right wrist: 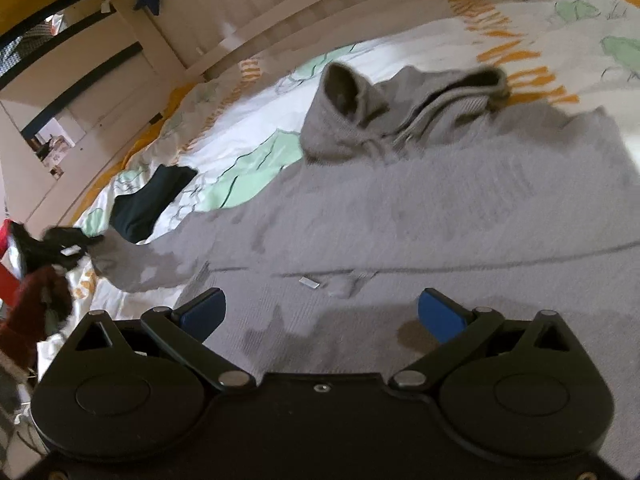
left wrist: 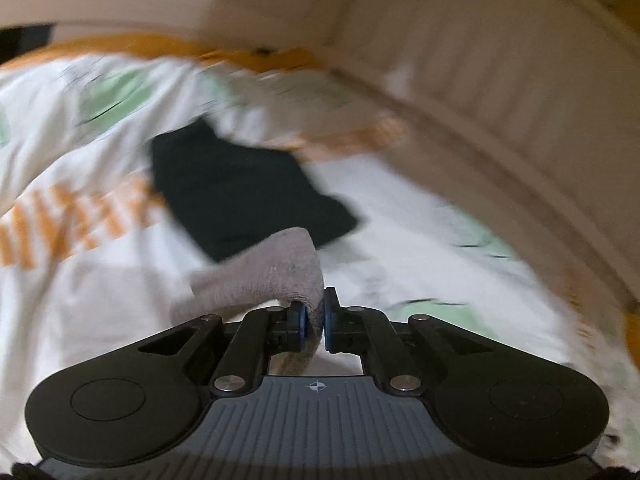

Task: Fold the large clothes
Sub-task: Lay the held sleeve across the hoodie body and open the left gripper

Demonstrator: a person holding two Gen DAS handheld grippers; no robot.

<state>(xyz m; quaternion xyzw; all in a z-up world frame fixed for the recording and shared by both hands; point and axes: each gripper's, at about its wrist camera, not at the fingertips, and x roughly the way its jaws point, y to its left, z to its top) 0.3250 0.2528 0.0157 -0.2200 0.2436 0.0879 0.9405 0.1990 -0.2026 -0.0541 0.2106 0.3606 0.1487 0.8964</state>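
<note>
A large grey sweater (right wrist: 440,208) lies spread on the bed, its hood (right wrist: 348,112) bunched at the far end. One sleeve (right wrist: 132,264) stretches out to the left. In the left wrist view the grey sleeve end (left wrist: 272,276) is pinched between the blue pads of my left gripper (left wrist: 316,312), which is shut on it and lifted off the cover. My right gripper (right wrist: 322,312) hovers low over the sweater's body, jaws wide open with nothing between the fingers.
A dark folded garment (left wrist: 240,196) lies on the white bedcover (left wrist: 100,280) printed in green and orange. A cream ribbed bed rail (left wrist: 500,100) curves along the far side. A dark red sleeve (right wrist: 32,312) shows at the left edge.
</note>
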